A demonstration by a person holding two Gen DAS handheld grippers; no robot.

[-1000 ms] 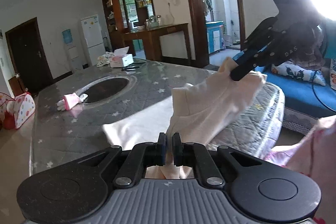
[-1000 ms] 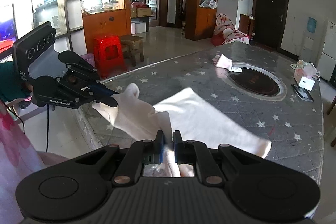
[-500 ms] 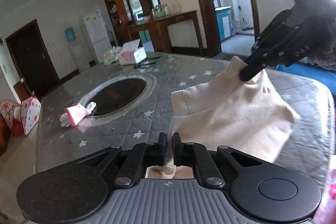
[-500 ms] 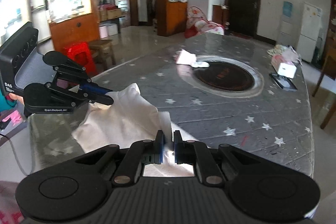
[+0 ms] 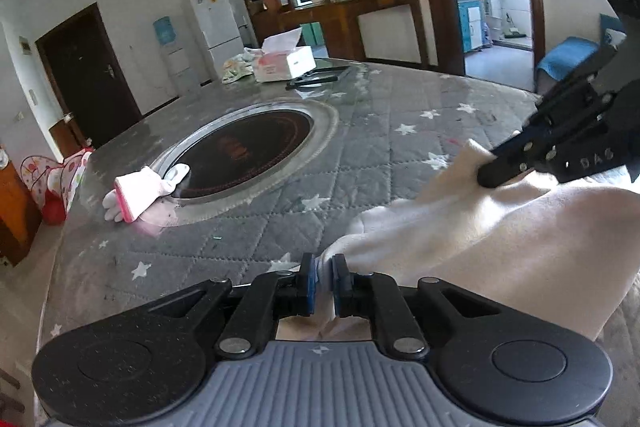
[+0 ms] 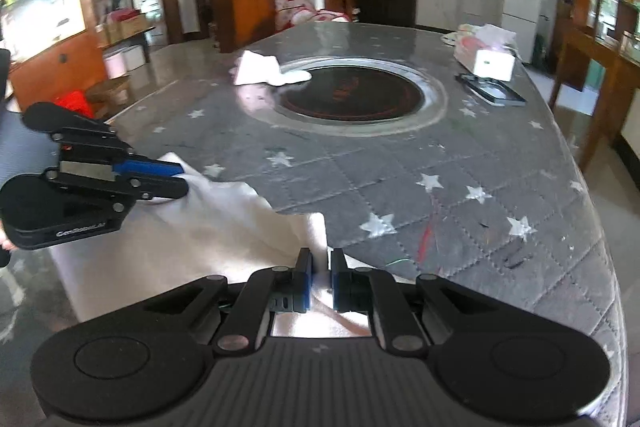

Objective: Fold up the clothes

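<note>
Cream garment [image 5: 472, 243] spread over the near edge of the table [image 5: 360, 163], doubled on itself, one corner pinched at each side. Left gripper [image 5: 323, 283] with jaws just beginning to ease apart, a narrow gap between the blue pads, a ridge of the cream cloth between them. Right gripper [image 6: 320, 285] nearly closed, clamped on the other corner of the same garment [image 6: 208, 227], cloth bunched up between the pads. From the left wrist view, right gripper [image 5: 490, 175] at the right edge, tips pressed into the raised cloth corner. From the right wrist view, left gripper [image 6: 180, 179] at the left edge, tips on the far corner of the cloth.

Table covered by a grey quilted star-patterned cloth under a shiny clear layer. Round dark inset [image 5: 244, 153] with a metal rim in the middle of the table. Small white-and-pink folded item [image 5: 138, 193] at the rim of the inset, well apart from the garment. Tissue box [image 5: 286, 61] and a dark flat object [image 5: 320, 77] near the far edge. White fridge [image 5: 218, 23] and dark door [image 5: 90, 67] against the far wall.
</note>
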